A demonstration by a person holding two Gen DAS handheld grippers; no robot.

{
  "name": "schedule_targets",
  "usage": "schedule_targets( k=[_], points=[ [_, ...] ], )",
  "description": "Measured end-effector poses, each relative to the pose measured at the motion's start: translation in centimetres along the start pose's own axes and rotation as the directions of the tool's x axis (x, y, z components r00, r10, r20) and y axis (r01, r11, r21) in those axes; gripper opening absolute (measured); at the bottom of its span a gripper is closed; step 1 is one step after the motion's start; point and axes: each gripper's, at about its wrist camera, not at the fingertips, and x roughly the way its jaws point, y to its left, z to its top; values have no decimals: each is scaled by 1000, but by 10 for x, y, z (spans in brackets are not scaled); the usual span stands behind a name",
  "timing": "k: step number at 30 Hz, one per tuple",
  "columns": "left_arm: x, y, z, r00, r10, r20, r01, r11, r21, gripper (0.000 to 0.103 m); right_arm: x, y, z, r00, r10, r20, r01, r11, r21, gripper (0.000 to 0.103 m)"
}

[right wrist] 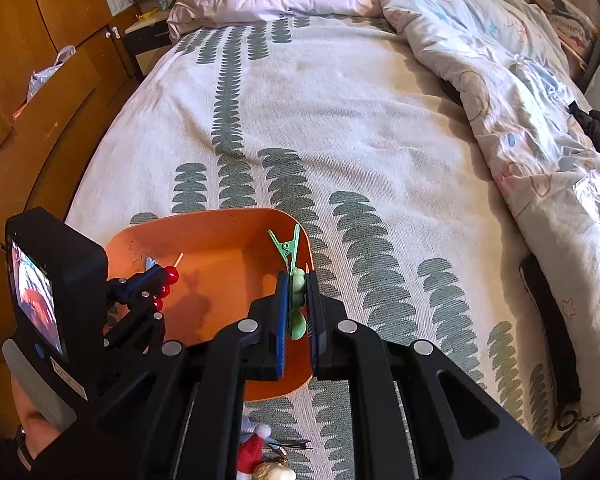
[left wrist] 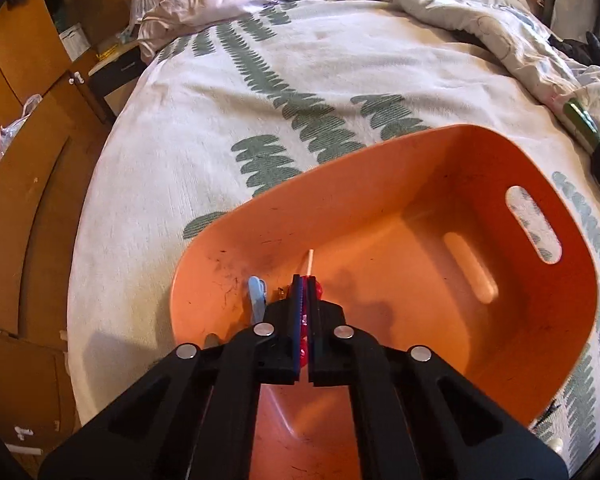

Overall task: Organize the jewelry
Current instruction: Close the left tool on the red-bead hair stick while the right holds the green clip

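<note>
An orange basket [left wrist: 420,184] with a handle slot sits on the leaf-patterned bedspread. My left gripper [left wrist: 304,280] is inside it, low over the floor, shut on a hair stick of red beads [left wrist: 319,291] whose pale wooden tip pokes out ahead. A light blue hair clip [left wrist: 257,298] lies in the basket just left of the fingers. In the right wrist view my right gripper [right wrist: 298,276] hovers over the basket's [right wrist: 220,248] right rim, shut on a green hair clip [right wrist: 286,246] with round green beads. The left gripper [right wrist: 158,274] and the red beads [right wrist: 172,276] show at left.
A red Santa-hat clip [right wrist: 252,452], a gold piece and a dark hairpin [right wrist: 296,446] lie on the bedspread near the front edge. A rumpled duvet [right wrist: 500,80] covers the right and far side. Wooden cabinets [left wrist: 28,200] stand left of the bed.
</note>
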Motion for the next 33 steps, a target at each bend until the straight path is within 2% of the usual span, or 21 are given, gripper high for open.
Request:
schedule_targets(
  k=[5, 10, 13, 15, 16, 18, 20, 23, 26, 28, 31, 33],
  points=[
    [-11, 3, 1, 1000, -16, 23, 16, 1000, -7, 1, -4, -3, 0, 1000, 7, 9, -7, 1000, 9, 9],
    [-20, 14, 4, 995, -91, 31, 92, 995, -47, 0, -7, -5, 0, 1000, 21, 12, -21, 1000, 19, 9],
    [-16, 20, 8, 995, -100, 14, 101, 993, -55, 0, -5, -5, 0, 1000, 24, 8, -24, 999, 23, 9],
    [-5, 20, 10, 989, -145, -34, 143, 988, -60, 6, -4, -4, 0, 1000, 28, 5, -28, 999, 23, 9],
    [-1, 18, 11, 989, -137, -53, 135, 990, -47, 6, -4, -4, 0, 1000, 29, 3, -29, 999, 23, 9],
    [6, 15, 11, 991, -112, -74, 110, 993, -34, 15, -3, -4, -1, 1000, 30, 2, -30, 999, 23, 9],
    [10, 14, 10, 990, -106, -87, 104, 994, -36, 31, -3, -3, 0, 1000, 31, 0, -31, 999, 22, 9],
    [10, 11, 10, 991, -106, -85, 104, 994, -28, 44, -3, -3, 0, 999, 35, -1, -35, 999, 22, 9],
    [11, 5, 11, 989, -114, -99, 113, 994, -12, 44, -2, -3, -1, 999, 36, -3, -36, 999, 24, 9],
    [14, 3, 10, 990, -79, -115, 81, 997, 9, 44, -2, -3, -1, 999, 35, -1, -35, 999, 23, 9],
    [15, 5, 9, 991, -42, -127, 44, 999, 9, 34, -2, -2, -1, 999, 34, -1, -34, 999, 22, 9],
    [18, 7, 10, 989, -19, -147, 21, 1000, 9, 33, -2, -3, -1, 999, 35, -3, -35, 999, 21, 9]
  ],
)
